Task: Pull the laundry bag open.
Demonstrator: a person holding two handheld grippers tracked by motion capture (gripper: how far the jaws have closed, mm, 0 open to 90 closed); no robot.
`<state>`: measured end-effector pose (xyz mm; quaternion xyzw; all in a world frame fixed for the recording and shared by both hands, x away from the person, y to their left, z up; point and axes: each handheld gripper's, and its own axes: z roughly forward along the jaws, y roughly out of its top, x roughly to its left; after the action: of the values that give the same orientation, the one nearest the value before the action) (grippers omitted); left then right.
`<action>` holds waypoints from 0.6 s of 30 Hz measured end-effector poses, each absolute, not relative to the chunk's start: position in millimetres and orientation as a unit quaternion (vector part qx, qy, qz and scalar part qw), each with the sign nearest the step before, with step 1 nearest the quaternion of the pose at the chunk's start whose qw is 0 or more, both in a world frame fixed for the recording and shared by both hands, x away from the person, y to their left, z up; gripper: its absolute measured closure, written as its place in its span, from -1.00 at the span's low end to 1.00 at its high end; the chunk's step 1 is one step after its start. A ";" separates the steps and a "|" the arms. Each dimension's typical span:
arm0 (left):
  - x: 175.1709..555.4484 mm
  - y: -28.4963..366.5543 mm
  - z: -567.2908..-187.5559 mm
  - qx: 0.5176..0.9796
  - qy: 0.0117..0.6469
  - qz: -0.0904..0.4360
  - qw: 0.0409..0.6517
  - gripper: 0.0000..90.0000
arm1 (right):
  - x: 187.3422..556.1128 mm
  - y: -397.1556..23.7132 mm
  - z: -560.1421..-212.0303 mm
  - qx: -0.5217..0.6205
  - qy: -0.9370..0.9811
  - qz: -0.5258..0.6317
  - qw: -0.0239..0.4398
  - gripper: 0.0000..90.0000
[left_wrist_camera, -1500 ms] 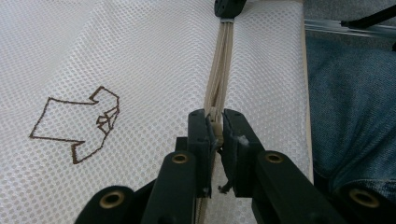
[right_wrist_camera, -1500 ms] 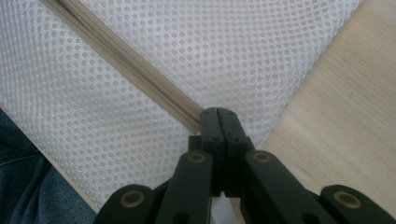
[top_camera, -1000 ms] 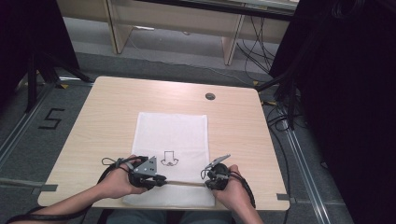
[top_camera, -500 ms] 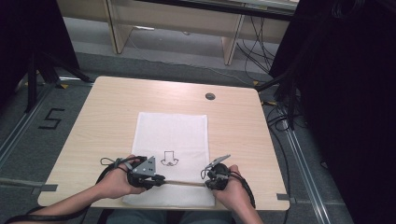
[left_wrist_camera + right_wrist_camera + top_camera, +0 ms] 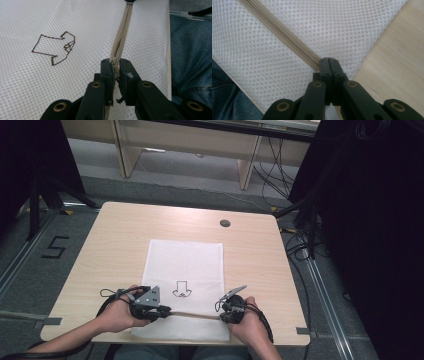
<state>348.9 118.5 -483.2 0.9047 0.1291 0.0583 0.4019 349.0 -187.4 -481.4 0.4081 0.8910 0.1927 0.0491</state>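
Note:
A white mesh bag (image 5: 185, 262) lies flat on the wooden table (image 5: 115, 245), with a small dark outline drawing (image 5: 182, 289) on it. A beige zipper (image 5: 192, 314) runs across the bag near its front edge. My left gripper (image 5: 167, 311) is at the zipper's left end; in the left gripper view my left gripper (image 5: 115, 66) is shut on the small pale zipper pull, and the zipper (image 5: 122, 32) runs away from it. My right gripper (image 5: 222, 312) is at the zipper's right end. In the right gripper view my right gripper (image 5: 328, 61) is shut tight on the end of the zipper (image 5: 279, 28).
A round grommet hole (image 5: 225, 223) sits near the table's far edge. Bare wood (image 5: 397, 62) lies just past the bag's right edge. The person's blue-jeaned legs (image 5: 192, 55) are right behind the table's front edge. Cables and desk legs stand on the floor beyond.

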 end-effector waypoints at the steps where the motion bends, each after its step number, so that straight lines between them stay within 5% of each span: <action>1: 348.8 118.7 -482.7 0.906 0.129 0.059 0.400 0.82 | 349.1 -187.5 -481.4 0.408 0.891 0.193 0.049 1.00; 18: 348.4 122.3 -481.7 0.901 0.138 0.051 0.409 0.82 | 348.7 -187.5 -481.4 0.408 0.891 0.193 0.050 1.00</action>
<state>348.4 122.3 -481.7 0.9006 0.1383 0.0508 0.4089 348.7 -187.5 -481.4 0.4081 0.8909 0.1929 0.0497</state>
